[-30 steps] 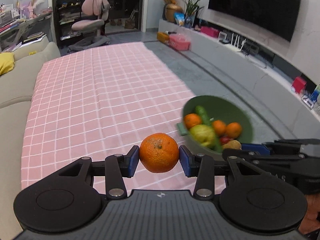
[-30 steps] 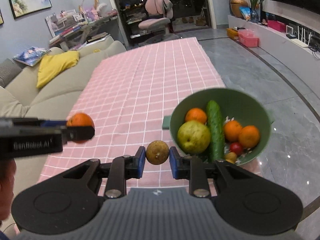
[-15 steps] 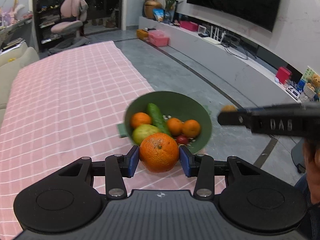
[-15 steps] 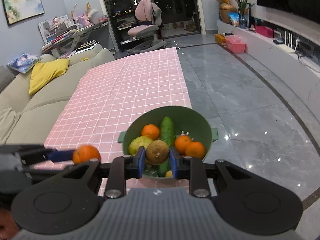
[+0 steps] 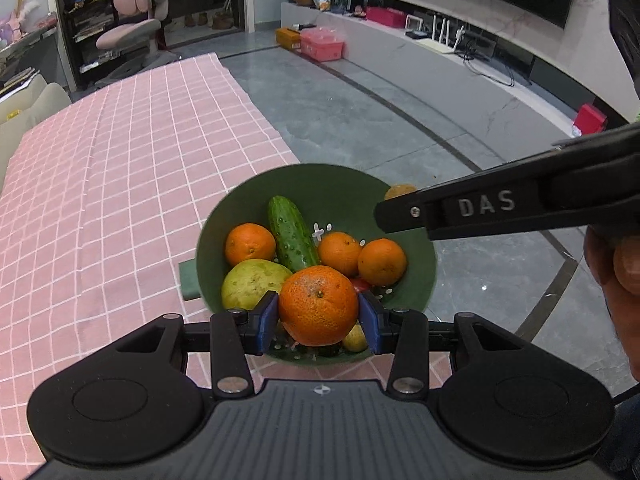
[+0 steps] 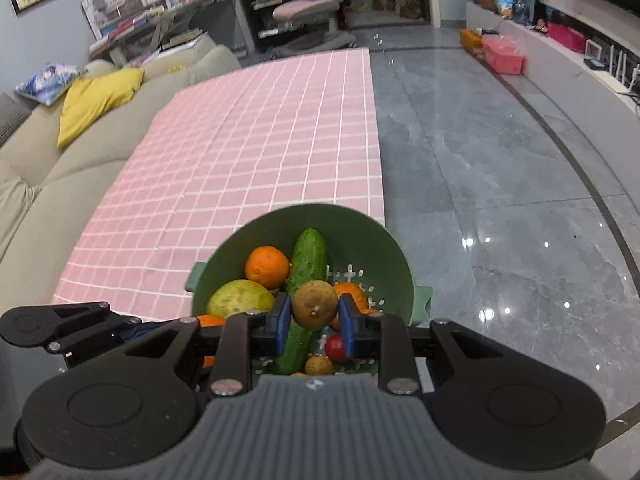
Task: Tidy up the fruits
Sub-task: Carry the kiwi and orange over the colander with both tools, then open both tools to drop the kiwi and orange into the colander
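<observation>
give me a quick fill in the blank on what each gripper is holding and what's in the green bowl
1. The left gripper is shut on an ____.
2. The right gripper grips a small brown fruit above the green ____.
3. The long green item lying in the colander is a ____.
4. The colander stands on a pink checked ____.

Missing words: orange; colander; cucumber; tablecloth
</observation>
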